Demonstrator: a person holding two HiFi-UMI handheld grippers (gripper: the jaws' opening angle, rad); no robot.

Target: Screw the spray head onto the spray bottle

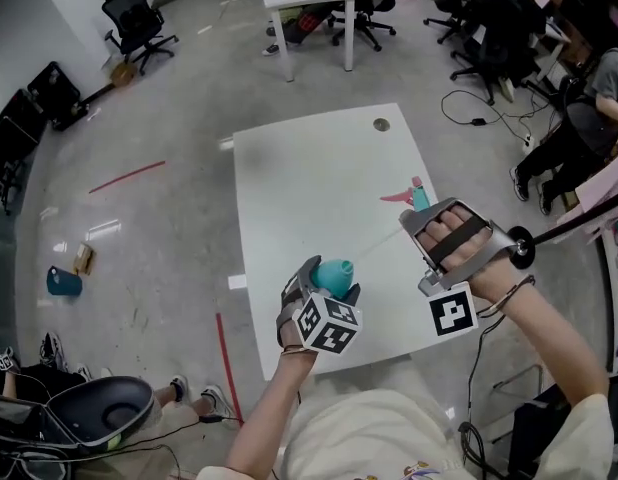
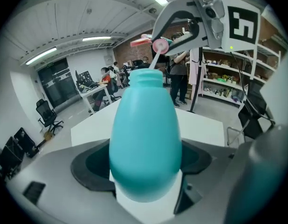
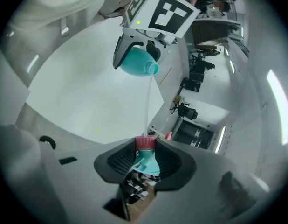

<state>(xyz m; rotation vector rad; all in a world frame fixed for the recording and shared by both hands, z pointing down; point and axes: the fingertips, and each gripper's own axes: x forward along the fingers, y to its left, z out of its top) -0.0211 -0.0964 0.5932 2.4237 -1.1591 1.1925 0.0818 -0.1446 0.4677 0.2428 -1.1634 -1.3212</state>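
Step in hand: in my judgement, feeding the dip tube into the neck before the collar can meet the thread.
Left gripper: closed on the belly of the spray bottle, which it holds clear above the white bench.
Advice, left side: hold the bottle steady, with its open neck turned squarely toward the oncoming part. Any roll here would throw the thread off line.
Dip tube: spans the gap between the two grippers. Its far end sits at the bottle mouth, but how far it is inside cannot be told.
Advice, right side: push along the line of the tube, not across it, because the tube is thin and looks likely to bow. Turn only once the collar is seated flat on the neck.
Right gripper: clamped on the teal body of the spray head, well apart from the bottle.
Bottle axis: runs along the left gripper's own line. The base is in the jaws and the neck points away from the person, toward the right gripper.
Spray head axis: the pink collar faces the bottle, in line with the tube. In the head view the pink nozzle juts out to the left.
Alignment: the two axes look nearly in line, though a slight angle cannot be excluded.
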